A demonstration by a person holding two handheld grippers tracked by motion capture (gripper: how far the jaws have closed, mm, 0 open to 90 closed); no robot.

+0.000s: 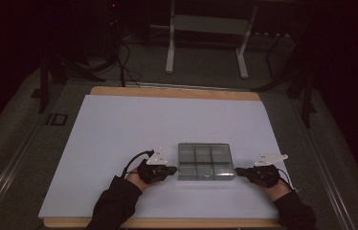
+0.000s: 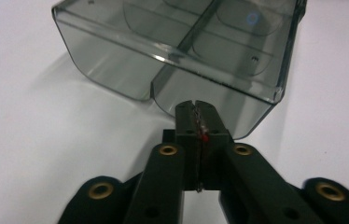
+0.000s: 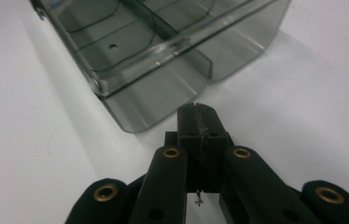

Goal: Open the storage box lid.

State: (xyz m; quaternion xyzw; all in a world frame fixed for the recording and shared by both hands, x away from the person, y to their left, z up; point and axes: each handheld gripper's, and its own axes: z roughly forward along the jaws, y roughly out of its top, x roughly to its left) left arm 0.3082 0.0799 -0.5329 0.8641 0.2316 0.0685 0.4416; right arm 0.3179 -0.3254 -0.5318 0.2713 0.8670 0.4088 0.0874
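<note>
I hold both grippers, left point(image 1: 173, 169) and right point(image 1: 238, 170), clenched empty beside the compartment tray point(image 1: 206, 161); next, reopen to grasp it.

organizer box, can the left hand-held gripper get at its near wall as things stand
Probably yes: the left hand-held gripper sits right at the clear organizer box, with nothing between them. Its jaws are shut, so they would need to open first.

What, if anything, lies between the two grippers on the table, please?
The clear grey compartment box lies between the left gripper and the right gripper, as the high view shows; both jaws are shut just outside its side walls.
</note>
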